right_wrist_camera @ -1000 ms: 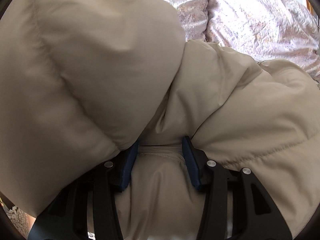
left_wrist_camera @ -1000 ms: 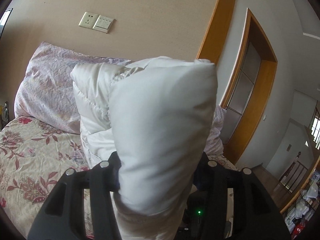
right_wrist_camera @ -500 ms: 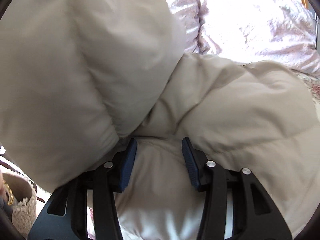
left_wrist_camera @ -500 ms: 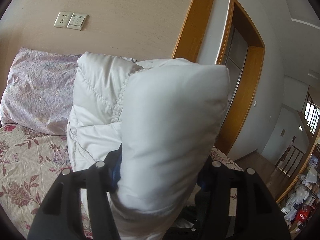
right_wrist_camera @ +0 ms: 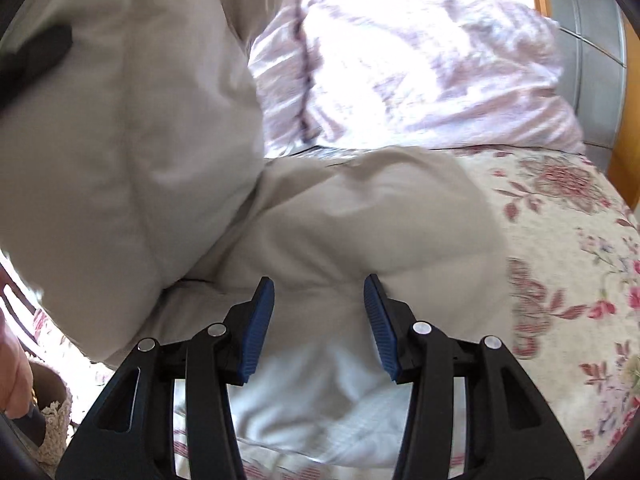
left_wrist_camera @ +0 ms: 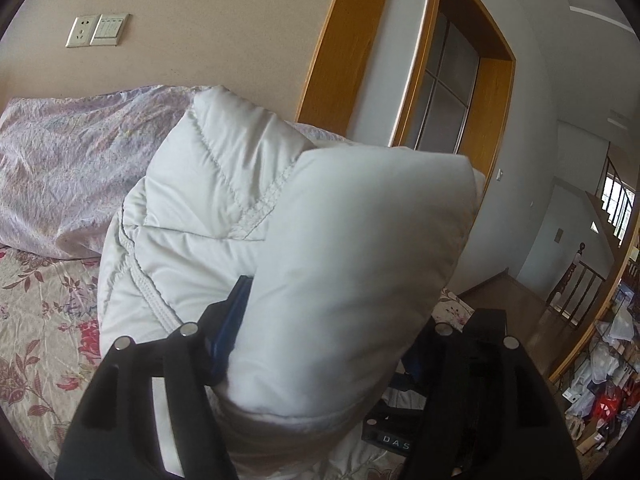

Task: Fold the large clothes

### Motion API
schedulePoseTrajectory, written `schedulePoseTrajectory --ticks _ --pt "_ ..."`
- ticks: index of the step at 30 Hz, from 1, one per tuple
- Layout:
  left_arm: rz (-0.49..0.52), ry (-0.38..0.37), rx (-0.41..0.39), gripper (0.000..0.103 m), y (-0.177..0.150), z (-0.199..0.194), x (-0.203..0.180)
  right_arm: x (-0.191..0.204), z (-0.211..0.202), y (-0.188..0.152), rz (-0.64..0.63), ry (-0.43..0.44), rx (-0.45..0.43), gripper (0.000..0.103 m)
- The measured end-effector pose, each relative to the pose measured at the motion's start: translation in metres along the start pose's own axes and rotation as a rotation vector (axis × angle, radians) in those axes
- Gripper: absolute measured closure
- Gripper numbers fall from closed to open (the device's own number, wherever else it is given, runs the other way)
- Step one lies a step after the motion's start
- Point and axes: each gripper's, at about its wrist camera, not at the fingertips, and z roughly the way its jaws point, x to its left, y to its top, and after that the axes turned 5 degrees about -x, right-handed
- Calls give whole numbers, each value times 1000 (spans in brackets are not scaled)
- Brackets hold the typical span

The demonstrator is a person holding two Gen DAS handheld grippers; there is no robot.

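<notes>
A white puffy quilted jacket [left_wrist_camera: 208,216] lies bunched on the floral bed. My left gripper [left_wrist_camera: 320,320] is shut on a thick padded fold of the jacket, which bulges up between the fingers and hides the right pad; the blue left pad [left_wrist_camera: 234,320] shows. In the right wrist view the jacket [right_wrist_camera: 360,224] lies in front of my right gripper [right_wrist_camera: 319,308]. Its blue pads [right_wrist_camera: 256,332] stand apart over the fabric, pinching nothing. A lifted part of the jacket [right_wrist_camera: 128,120] hangs at the left.
The floral bedsheet [right_wrist_camera: 568,272] spreads to the right. Lilac pillows [right_wrist_camera: 420,72] lie at the head of the bed, also in the left wrist view [left_wrist_camera: 68,160]. A wooden door frame [left_wrist_camera: 492,92] and a hallway are beyond the bed.
My right gripper has let go of the jacket and drawn back, so more bed shows. My left gripper has swung right with its fold of jacket held.
</notes>
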Motion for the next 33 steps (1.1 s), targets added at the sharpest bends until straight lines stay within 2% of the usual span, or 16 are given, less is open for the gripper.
schedulePoseTrajectory --ticks 6,15,33 --pt "15 -13 50 38 -16 21 -22 -41 -7 0 36 -60 -2 54" --pt "64 4 105 35 -37 47 -46 -103 -16 -1 90 -157 4 54" --pt "147 16 205 26 -75 96 -87 -174 -6 -1 76 -275 77 54"
